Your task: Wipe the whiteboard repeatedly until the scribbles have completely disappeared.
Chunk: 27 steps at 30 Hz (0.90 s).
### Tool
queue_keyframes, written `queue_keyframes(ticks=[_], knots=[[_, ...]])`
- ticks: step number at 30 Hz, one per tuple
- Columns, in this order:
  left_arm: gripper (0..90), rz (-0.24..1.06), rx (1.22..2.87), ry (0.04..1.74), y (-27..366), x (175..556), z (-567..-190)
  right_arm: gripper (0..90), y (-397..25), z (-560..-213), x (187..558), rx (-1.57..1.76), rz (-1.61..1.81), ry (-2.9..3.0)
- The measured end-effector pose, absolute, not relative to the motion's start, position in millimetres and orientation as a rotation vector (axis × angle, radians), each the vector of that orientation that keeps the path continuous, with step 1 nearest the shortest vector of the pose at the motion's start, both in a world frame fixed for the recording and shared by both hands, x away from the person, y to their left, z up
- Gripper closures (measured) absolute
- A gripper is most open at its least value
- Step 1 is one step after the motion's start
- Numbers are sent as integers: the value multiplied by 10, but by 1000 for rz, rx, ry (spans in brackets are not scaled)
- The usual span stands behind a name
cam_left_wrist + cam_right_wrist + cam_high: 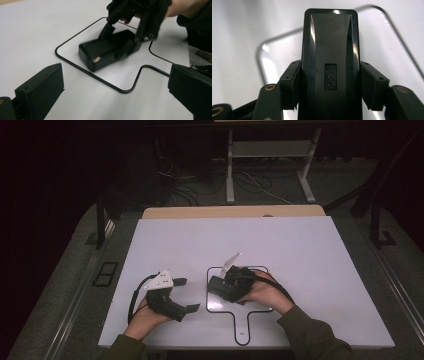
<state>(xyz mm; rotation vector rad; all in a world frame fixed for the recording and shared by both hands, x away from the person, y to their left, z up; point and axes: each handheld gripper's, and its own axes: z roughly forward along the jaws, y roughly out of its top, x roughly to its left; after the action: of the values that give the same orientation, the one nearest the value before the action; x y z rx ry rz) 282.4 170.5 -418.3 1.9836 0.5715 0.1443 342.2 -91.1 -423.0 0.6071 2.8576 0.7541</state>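
Your right gripper [226, 287] sits over the outlined shape [220, 309] near the table's [300, 270] front edge, its 2 jaws either side of the box [329, 62] lying inside that outline; your left gripper [186, 295] rests just left of it, outside the outline

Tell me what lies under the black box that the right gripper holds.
Under the black box lies the white table, inside a black outline. The right gripper clamps its sides. Whatever sits directly beneath the box is covered.
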Motion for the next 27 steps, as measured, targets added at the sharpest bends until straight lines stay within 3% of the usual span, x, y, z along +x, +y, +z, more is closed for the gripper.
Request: queue_keyframes(ticks=[7,18,27], knots=[[0,142,1980,578,1698,2817,-4179,388,-1198,-4231,3429,684,746,2836],[0,142,1978,578,1699,2818,-4178,388,-1236,-4228,3026,532,767,2907],[0,131,1970,580,1707,2831,-4192,388,-1496,-4237,3281,701,768,2850]])
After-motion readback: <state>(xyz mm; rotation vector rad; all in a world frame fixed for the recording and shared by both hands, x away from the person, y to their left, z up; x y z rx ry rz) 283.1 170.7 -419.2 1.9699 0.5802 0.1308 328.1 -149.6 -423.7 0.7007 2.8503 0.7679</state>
